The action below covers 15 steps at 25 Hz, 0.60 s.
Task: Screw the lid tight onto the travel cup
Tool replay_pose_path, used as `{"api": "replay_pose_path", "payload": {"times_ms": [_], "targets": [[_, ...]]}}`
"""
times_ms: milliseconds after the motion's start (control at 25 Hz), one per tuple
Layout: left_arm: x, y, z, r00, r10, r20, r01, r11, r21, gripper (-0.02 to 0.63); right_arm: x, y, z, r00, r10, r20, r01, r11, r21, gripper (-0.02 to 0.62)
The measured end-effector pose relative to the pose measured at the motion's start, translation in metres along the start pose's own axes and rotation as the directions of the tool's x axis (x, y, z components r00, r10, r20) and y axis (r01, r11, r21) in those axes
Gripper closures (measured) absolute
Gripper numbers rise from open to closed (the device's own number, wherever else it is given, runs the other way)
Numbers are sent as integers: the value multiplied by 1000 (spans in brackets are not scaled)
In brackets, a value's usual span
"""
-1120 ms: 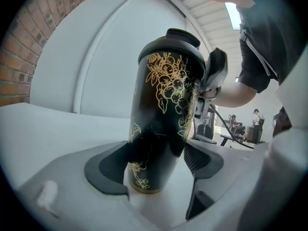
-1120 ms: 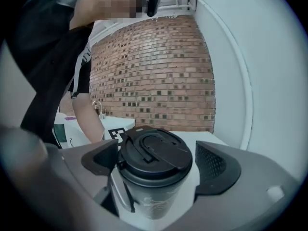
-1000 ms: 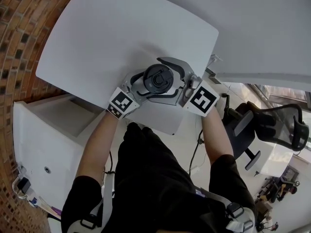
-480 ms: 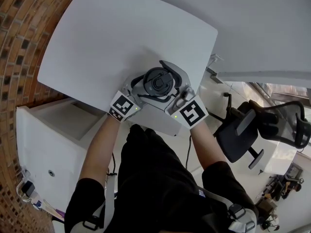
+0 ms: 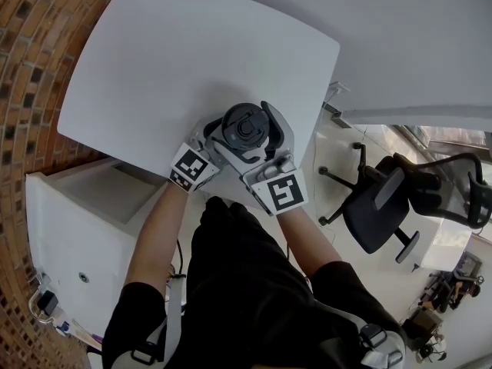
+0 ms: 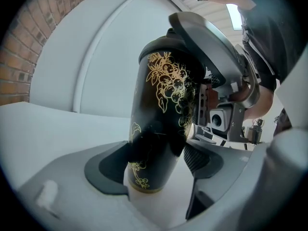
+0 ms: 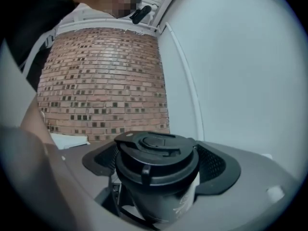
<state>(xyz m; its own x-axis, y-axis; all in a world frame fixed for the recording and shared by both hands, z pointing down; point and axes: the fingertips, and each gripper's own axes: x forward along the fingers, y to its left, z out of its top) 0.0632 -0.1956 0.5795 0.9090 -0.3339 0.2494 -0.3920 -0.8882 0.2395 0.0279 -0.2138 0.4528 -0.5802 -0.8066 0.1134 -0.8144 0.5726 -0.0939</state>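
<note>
Presently, the travel cup (image 6: 161, 119), black with gold grape ornament, stands on its foot on the white table (image 5: 154, 68), near the edge closest to the person. The black lid (image 7: 156, 153) is seated on its mouth.

Left claw (image 6: 157, 165): spread wide, both pads pressed against the cup's lower body, clenched on it. Right claw (image 7: 158, 165): likewise wide, pads bearing on opposite sides of the lid, grasping it higher up than the left claw's hold.

The left gripper view alone shows the gold pattern and the cup's foot. The right gripper view alone shows the lid's top flap, with a brick wall (image 7: 106, 81) behind. The head view shows both claws meeting at the cup from the person's side, and an office chair (image 5: 377, 214) on the floor beyond the table's right edge.
</note>
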Motion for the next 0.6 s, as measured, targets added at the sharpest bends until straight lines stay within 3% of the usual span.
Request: {"api": "replay_pose_path", "payload": {"times_ms": [80,160,240,320,400,440,520,600], "targets": [[1,-1,1,1000,-1,2,1,1000,-1,241,-2,4,1,996,94,-8,-94,996,-10,121],[2,-1,4,1000,-1,5,1,1000,0,241,-4,7,3,973,230,-30,-231,973,-21,103],[2,0,3,1000,3,1,-3,1000,2,241,-3,10,6,927,367,-75,-371,927,-57,95],[1,1,0,1000,7,-8,-7,1000,1,241,-3,16,3,861,484,-155,-502,857,-118,95],[1,0,0,1000,4,-8,-4,1000,0,241,-6,22,-4,801,547,-244,-590,789,-170,95],[1,-1,0,1000,2,-7,-2,1000,1,241,-7,23,-6,790,551,-267,-604,775,-185,95],[1,0,1,1000,4,-6,-4,1000,3,241,-5,21,-7,806,533,-257,-583,789,-193,100],[1,0,3,1000,5,1,-5,1000,0,241,-3,18,-6,845,490,-214,-528,828,-188,111]]}}
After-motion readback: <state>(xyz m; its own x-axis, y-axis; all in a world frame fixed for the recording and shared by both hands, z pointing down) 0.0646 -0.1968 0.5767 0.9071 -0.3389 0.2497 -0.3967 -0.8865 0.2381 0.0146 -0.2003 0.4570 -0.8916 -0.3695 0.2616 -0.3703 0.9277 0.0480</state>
